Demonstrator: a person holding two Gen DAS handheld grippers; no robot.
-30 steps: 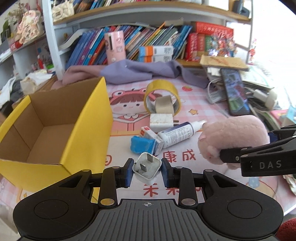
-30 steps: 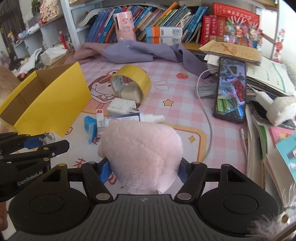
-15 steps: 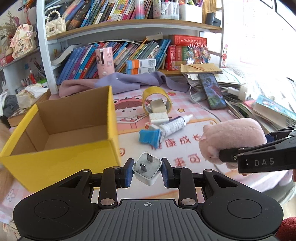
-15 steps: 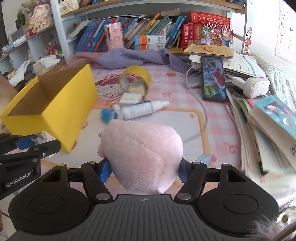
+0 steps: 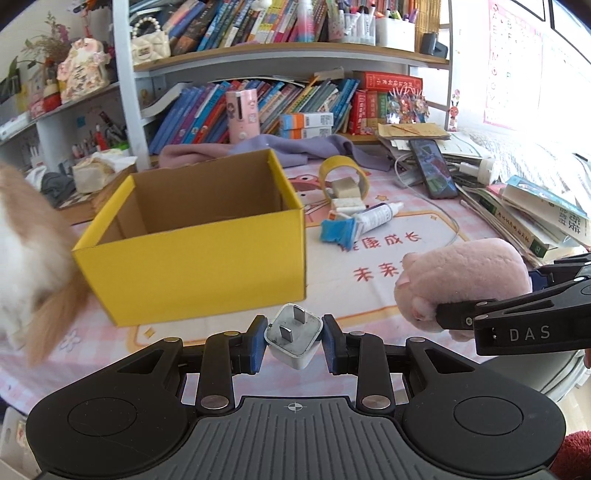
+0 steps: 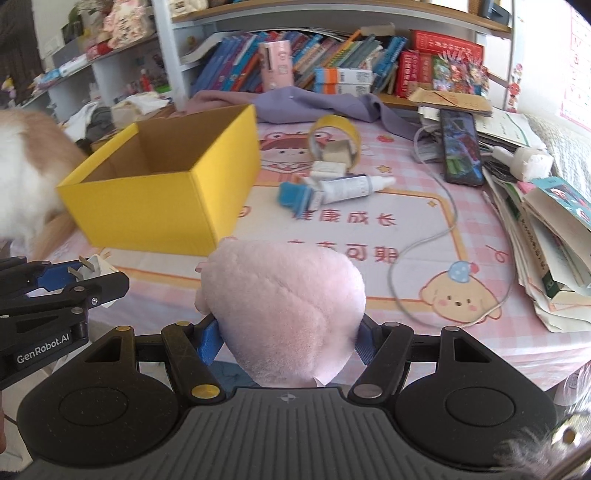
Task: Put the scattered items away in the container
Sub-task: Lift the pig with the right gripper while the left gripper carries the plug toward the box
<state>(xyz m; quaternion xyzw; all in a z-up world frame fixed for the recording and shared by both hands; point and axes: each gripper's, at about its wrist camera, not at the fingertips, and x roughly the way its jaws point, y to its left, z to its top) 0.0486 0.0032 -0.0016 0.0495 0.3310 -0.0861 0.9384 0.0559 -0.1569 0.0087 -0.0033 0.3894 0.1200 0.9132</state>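
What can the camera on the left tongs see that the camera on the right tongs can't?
Only the left camera shows the plug face of the white charger, its two metal prongs pointing out, pinched between the left tongs. It also shows the upper shelf with a white pen holder.

Only the right camera shows the puppy picture on the tablecloth and the pink plush toy from behind, filling the right tongs.

Both show the empty yellow box, the tape roll, the white tube, the phone and an orange-and-white furry animal at the left edge.

Crowded bookshelves [image 5: 280, 107] behind; glare, perhaps a window, at right.
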